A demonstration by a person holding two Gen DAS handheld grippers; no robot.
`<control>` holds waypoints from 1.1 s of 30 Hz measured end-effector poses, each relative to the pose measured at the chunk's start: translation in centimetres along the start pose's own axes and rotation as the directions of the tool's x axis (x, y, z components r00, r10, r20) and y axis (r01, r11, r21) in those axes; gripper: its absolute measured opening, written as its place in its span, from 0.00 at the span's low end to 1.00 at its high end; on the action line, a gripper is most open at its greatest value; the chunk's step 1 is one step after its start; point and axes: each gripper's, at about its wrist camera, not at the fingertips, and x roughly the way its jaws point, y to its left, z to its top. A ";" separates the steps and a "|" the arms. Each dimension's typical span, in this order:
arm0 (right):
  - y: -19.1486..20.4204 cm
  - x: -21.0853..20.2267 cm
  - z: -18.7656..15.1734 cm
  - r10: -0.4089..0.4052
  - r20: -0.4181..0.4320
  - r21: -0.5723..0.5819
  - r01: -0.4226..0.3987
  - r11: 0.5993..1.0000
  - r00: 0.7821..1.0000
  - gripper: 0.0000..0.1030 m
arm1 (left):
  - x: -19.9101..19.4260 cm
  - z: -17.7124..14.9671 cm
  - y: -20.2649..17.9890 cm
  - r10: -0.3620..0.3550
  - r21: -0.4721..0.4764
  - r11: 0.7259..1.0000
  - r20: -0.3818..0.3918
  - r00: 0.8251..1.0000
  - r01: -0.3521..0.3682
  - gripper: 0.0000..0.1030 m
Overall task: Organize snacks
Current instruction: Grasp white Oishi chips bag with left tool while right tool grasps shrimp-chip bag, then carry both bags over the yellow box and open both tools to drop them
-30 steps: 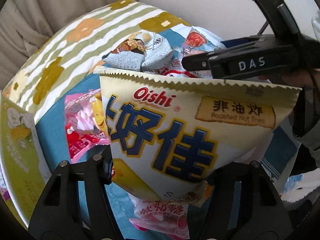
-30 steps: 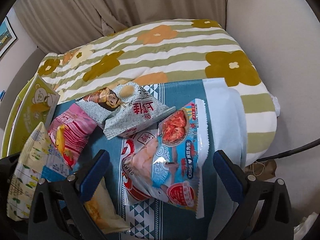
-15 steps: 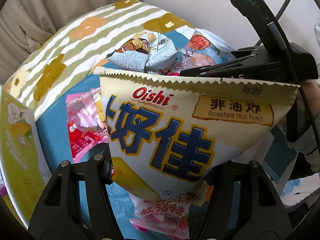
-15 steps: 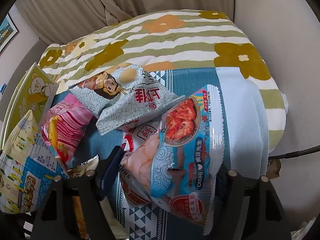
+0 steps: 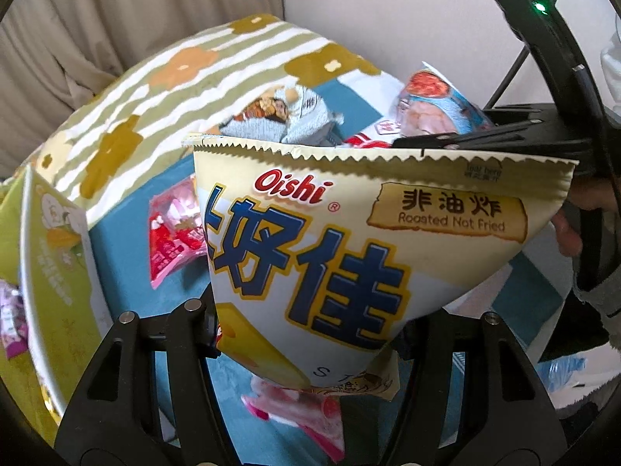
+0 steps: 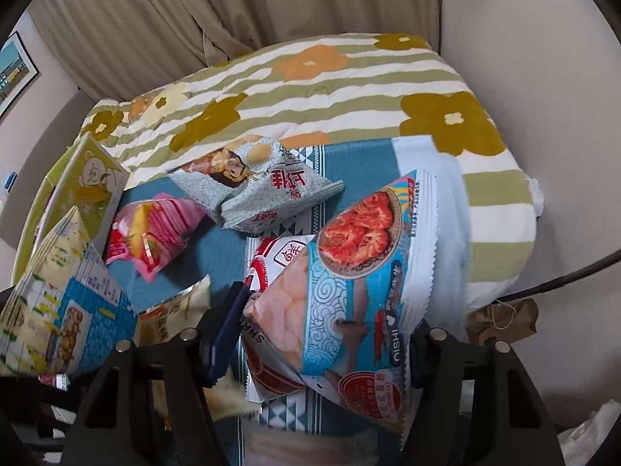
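My left gripper (image 5: pixel 306 349) pinches the cream Oishi crisp bag (image 5: pixel 349 264) aloft, my right gripper (image 6: pixel 318 349), jaws just closing, clamps the blue shrimp-cracker packet (image 6: pixel 357 283); grey (image 6: pixel 268 190) and pink (image 6: pixel 155 237) packets ahead remain unsorted, judging early stage.

Cream-yellow Oishi bag (image 5: pixel 349 256) up front, big navy characters edged in gold, red logo. Pale blue shrimp-chip bag (image 6: pixel 349 291) with wave swirls and a red-orange bowl picture. Grey speckled bag (image 6: pixel 260 190) bears red lettering. Pink striped packet (image 6: pixel 155 237) on the teal cloth (image 6: pixel 202 248). Quilt (image 6: pixel 330 89): olive and white stripes, mustard and orange flowers. Green carton (image 6: pixel 89 190) with a bear.
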 end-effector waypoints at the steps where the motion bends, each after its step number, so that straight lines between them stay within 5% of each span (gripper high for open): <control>1: 0.0 -0.8 -0.2 -0.008 0.009 -0.002 0.008 1.000 1.000 0.61 | -0.5 -0.1 -0.1 0.004 -0.002 1.000 0.008 1.000 -0.004 0.56; 10: 2.2 -9.4 -1.5 -0.002 0.137 -0.064 0.011 0.998 0.991 0.61 | -8.4 -2.0 0.2 0.054 -0.118 0.992 0.122 0.991 -0.040 0.56; 17: 7.0 -14.3 -1.7 0.075 0.194 -0.165 -0.043 0.985 0.978 0.61 | -15.8 -4.4 4.3 0.176 -0.233 0.963 0.171 0.970 -0.134 0.56; 26: 17.9 -14.8 0.0 0.196 0.231 -0.290 -0.125 0.949 0.953 0.61 | -21.0 -8.5 14.4 0.292 -0.332 0.915 0.157 0.943 -0.228 0.56; 33: 27.2 -11.6 1.9 0.258 0.206 -0.332 -0.181 0.926 0.944 0.61 | -20.8 -10.9 23.1 0.299 -0.363 0.899 0.099 0.949 -0.245 0.56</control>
